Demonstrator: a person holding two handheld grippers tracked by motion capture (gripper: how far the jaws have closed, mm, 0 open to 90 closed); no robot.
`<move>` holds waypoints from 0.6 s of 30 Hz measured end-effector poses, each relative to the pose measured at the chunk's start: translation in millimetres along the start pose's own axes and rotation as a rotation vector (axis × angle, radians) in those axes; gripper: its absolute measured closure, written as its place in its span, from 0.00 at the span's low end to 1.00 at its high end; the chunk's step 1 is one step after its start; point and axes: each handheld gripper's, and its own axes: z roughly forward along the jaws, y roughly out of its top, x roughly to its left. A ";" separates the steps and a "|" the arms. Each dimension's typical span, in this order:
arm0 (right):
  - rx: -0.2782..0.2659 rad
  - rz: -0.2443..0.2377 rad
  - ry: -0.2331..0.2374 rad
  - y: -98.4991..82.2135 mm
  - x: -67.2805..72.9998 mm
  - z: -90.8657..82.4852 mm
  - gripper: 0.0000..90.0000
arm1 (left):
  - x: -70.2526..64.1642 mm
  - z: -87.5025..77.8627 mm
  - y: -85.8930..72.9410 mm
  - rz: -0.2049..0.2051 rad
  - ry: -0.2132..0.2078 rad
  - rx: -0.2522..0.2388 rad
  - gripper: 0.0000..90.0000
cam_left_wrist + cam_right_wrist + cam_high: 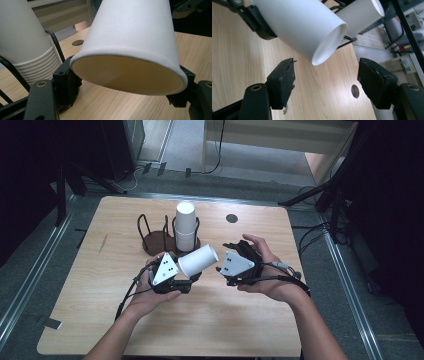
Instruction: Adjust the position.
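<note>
A white paper cup (pixel 198 261) lies tilted above the table with my left gripper (pixel 186 276) shut on it near the rim. In the left gripper view the cup (pixel 130 37) sits rim-first between the two black pads (pixel 66 82). My right gripper (pixel 227 256) is just right of the cup's base, open and apart from it. In the right gripper view the cup (pixel 299 25) hangs base-first above and slightly ahead of the gap between the spread fingers (pixel 283 81). A stack of upside-down white cups (pixel 185 224) stands in a black wire rack (pixel 152 240).
The wooden table (pixel 125 320) has a round hole (pixel 231 218) behind the right hand, also seen as the hole (pixel 355 91) in the right gripper view. The rack's left slot is vacant. Dark stands and cables surround the table on the grey floor.
</note>
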 end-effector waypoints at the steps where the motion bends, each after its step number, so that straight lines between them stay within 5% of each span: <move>1: -0.004 -0.027 0.013 0.2 -0.4 1.1 0.30 | -0.3 0.2 0.0 -0.001 -0.001 0.000 0.29; 8: 0.013 -0.132 0.068 3.6 -1.7 6.3 0.23 | -3.1 0.6 -0.2 0.007 -0.009 0.002 0.29; 18: 0.045 -0.247 0.077 13.0 0.4 14.8 0.22 | -7.1 1.6 -2.0 0.023 -0.021 0.008 0.29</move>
